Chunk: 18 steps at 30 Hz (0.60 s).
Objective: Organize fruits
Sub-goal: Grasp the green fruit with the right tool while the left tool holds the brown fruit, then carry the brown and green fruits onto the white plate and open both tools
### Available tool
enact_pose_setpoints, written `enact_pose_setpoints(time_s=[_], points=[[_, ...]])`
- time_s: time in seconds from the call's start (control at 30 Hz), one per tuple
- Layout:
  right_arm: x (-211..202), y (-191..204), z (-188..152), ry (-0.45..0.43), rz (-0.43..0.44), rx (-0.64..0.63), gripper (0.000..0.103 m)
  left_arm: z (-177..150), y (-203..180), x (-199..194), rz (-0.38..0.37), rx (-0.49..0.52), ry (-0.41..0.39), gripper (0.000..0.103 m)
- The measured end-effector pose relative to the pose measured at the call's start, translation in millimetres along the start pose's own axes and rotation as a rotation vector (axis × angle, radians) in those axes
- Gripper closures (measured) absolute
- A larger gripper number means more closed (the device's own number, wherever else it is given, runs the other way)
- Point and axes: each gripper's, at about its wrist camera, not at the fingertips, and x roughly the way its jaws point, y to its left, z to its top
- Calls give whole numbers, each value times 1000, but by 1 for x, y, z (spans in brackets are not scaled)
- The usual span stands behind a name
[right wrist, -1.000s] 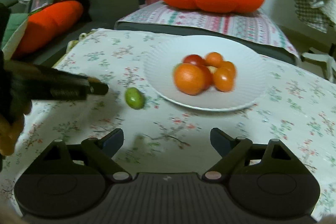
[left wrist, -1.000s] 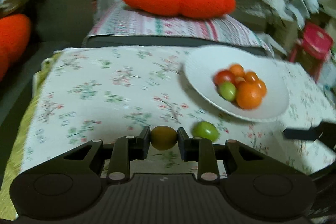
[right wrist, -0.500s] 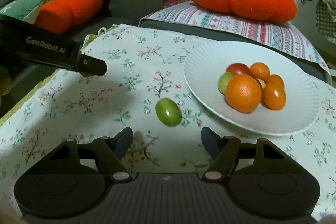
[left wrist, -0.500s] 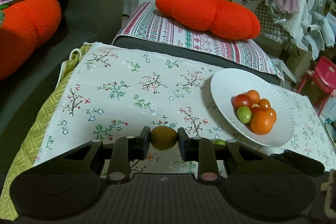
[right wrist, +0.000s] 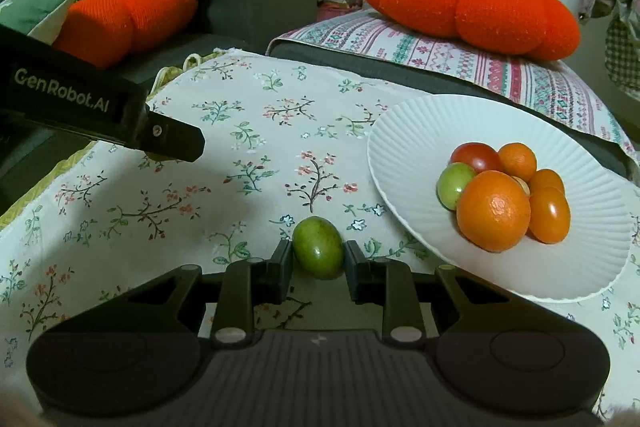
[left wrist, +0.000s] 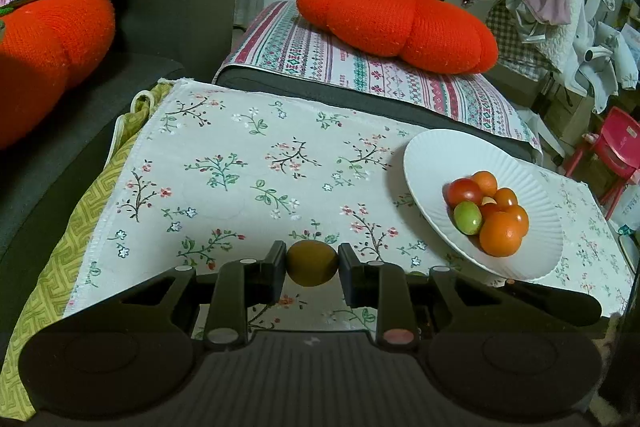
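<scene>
Through the left wrist camera, your left tongs (left wrist: pixel 312 264) grip a brown fruit (left wrist: pixel 311 263) above the surface (left wrist: pixel 224 179); the plate (left wrist: pixel 424 155) lies well to the right, so carry it level and release low beside the pile. Through the right wrist camera, your right tongs (right wrist: pixel 318 254) sit narrow around the green fruit (right wrist: pixel 318 252) on the cloth; whether they pinch it I cannot tell, so squeeze gently at its middle before lifting.

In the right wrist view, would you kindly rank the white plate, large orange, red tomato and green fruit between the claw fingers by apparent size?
1. white plate
2. large orange
3. green fruit, though nearest the camera
4. red tomato, partly hidden
</scene>
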Motion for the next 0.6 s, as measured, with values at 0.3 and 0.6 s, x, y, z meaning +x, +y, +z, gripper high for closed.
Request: enact_pose_setpoints(time_s=[0.3,0.6], points=[[-14,7,7,2,26,-1,78,1,-2,-2,2,11,-12,93],[-51,-10,13,-4,44,47,78,0,-9,-6,-15,30,-17,93]])
